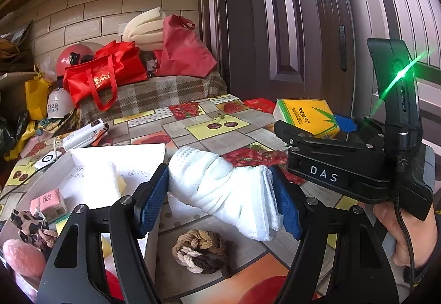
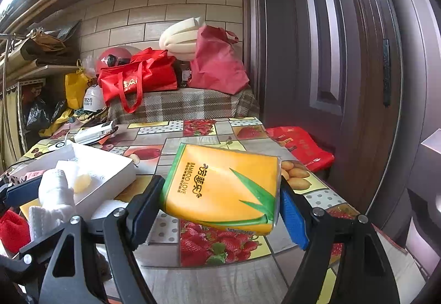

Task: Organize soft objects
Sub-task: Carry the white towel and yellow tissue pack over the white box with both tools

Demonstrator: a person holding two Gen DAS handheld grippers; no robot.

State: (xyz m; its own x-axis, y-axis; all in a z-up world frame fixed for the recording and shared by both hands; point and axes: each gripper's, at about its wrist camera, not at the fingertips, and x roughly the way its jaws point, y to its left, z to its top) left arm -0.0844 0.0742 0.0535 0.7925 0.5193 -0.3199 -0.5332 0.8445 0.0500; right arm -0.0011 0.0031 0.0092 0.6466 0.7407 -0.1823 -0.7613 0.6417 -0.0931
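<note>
My left gripper [image 1: 220, 198] is shut on a white folded towel [image 1: 223, 191] and holds it above the table, just right of the white box [image 1: 118, 151]. The towel also shows in the right wrist view [image 2: 55, 193]. My right gripper [image 2: 220, 199] is shut on a yellow tissue pack [image 2: 223, 185] and holds it tilted above the table; the pack and the right gripper's body [image 1: 344, 163] show in the left wrist view, the pack [image 1: 308, 113] at the right. A braided brown and beige hair tie [image 1: 201, 251] lies on the table below the towel.
The white box holds a pink packet [image 1: 48, 203], a leopard scrunchie [image 1: 26, 224], a pink fluffy item [image 1: 22, 257] and a yellow sponge [image 2: 81, 182]. A red bag [image 2: 300, 148] lies at the table's right edge. Red bags [image 1: 107, 75] and foam [image 1: 144, 28] sit on the bench behind. A door [image 2: 344, 56] stands right.
</note>
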